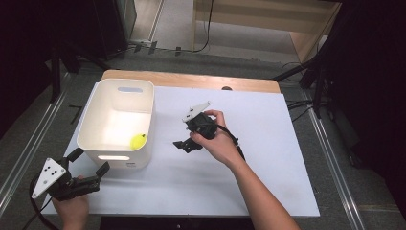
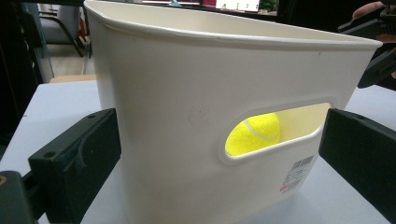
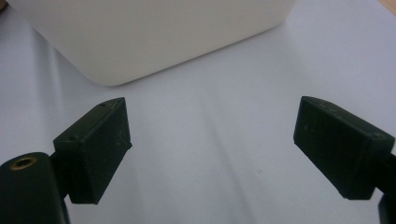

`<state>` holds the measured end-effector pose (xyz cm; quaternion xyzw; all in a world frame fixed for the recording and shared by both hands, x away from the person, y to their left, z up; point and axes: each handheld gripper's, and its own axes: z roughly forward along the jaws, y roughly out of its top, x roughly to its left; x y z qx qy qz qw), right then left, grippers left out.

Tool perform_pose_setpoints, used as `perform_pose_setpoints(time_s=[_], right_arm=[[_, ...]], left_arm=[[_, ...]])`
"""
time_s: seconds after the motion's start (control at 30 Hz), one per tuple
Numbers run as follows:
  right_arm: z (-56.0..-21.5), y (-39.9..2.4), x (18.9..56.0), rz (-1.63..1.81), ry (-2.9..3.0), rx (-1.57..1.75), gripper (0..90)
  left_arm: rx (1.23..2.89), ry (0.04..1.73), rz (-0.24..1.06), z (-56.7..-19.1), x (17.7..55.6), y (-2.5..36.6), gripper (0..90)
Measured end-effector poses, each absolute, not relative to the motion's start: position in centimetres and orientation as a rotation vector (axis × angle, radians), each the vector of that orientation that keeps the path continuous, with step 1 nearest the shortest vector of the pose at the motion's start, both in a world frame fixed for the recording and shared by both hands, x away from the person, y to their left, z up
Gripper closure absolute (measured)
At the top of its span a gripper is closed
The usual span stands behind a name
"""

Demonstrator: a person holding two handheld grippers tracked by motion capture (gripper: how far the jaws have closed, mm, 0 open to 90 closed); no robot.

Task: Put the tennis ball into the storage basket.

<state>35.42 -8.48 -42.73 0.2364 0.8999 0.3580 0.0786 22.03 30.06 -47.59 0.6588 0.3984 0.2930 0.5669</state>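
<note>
A white sheet covers a wooden table [image 1: 249,158], seen from above. On its left part stands a tall white plastic bin [image 1: 116,125] with rounded corners and a slot handle cut into each end wall. Inside the bin, at the near right corner of its floor, lies a yellow-green tennis ball [image 1: 138,141] — the left gripper view shows that same ball [image 2: 254,132] through the near handle slot, with a barcode label stuck just below and to the right of the slot.

The left gripper [image 1: 88,162], black with a grey three-cornered plate on top, is held in a hand [image 1: 72,209] at the near left corner of the table. Its jaws are spread wide and straddle the bin's near end wall without touching it.

The right gripper [image 1: 184,143] is held in a hand [image 1: 218,141] over the bare sheet just right of the bin, pointing towards the bin. Its jaws stand apart with nothing between them — the right gripper view shows only white sheet there, with the bin's side wall [image 3: 154,35] beyond.
</note>
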Motion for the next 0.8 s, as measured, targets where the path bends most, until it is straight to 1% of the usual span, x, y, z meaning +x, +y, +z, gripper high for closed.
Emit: perform_pose_setpoints(time_s=[0.5, 0.63, 0.8], right_arm=[[-43.8, -11.1, 34.3, 1.104, 2.63, 0.778, 8.3], [-43.9, -11.7, 34.0, 1.112, 2.627, 0.788, 2.6], [-44.0, -12.5, 33.6, 1.131, 2.608, 0.799, 2.4]], left_arm=[[1.553, 0.937, 0.69, -47.6, 22.0, 30.0, 0.0], [1.553, 0.937, 0.689, -47.6, 22.0, 30.0, 0.0], [1.553, 0.937, 0.689, -47.6, 22.0, 30.0, 0.0]])
